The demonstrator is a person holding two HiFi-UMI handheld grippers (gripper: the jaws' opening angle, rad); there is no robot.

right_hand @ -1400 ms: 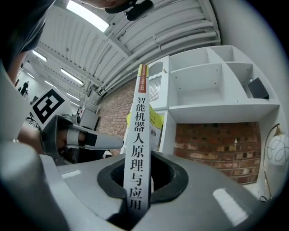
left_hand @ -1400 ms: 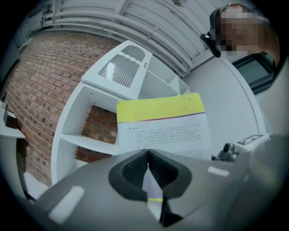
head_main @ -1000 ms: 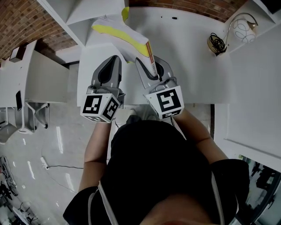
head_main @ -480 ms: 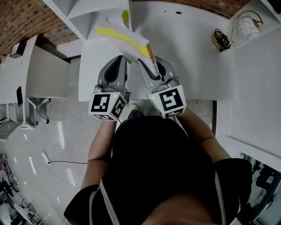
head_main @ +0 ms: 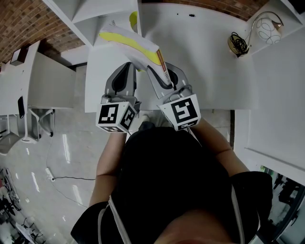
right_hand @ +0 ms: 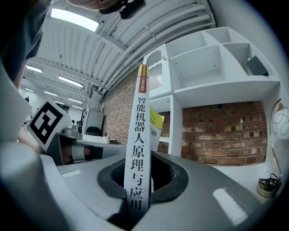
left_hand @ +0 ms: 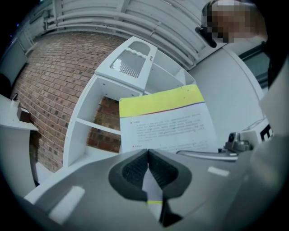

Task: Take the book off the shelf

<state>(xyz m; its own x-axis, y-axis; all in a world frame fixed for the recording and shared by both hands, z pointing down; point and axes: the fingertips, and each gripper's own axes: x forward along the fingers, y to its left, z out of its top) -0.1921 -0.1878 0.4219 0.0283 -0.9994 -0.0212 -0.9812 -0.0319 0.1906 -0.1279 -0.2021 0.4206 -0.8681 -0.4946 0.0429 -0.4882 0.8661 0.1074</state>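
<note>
The book (head_main: 131, 40) has a white and yellow cover and a white spine with dark print. It is tilted in the air in front of the white shelf unit (head_main: 90, 14), clear of the compartments. My right gripper (head_main: 164, 76) is shut on its spine (right_hand: 141, 135), which stands upright between the pads. Just left of the book, my left gripper (head_main: 125, 71) is shut with nothing in it. In the left gripper view the pads (left_hand: 135, 164) meet, and the book's cover (left_hand: 167, 122) fills the space beyond them.
The shelf's open compartments (right_hand: 216, 81) stand against a brick wall (left_hand: 54, 81). A coiled black cord (head_main: 236, 45) and a round white lamp (head_main: 267, 31) lie on the white surface at the right. A white desk (head_main: 47, 81) is at the left, over a glossy floor with a cable (head_main: 62, 180).
</note>
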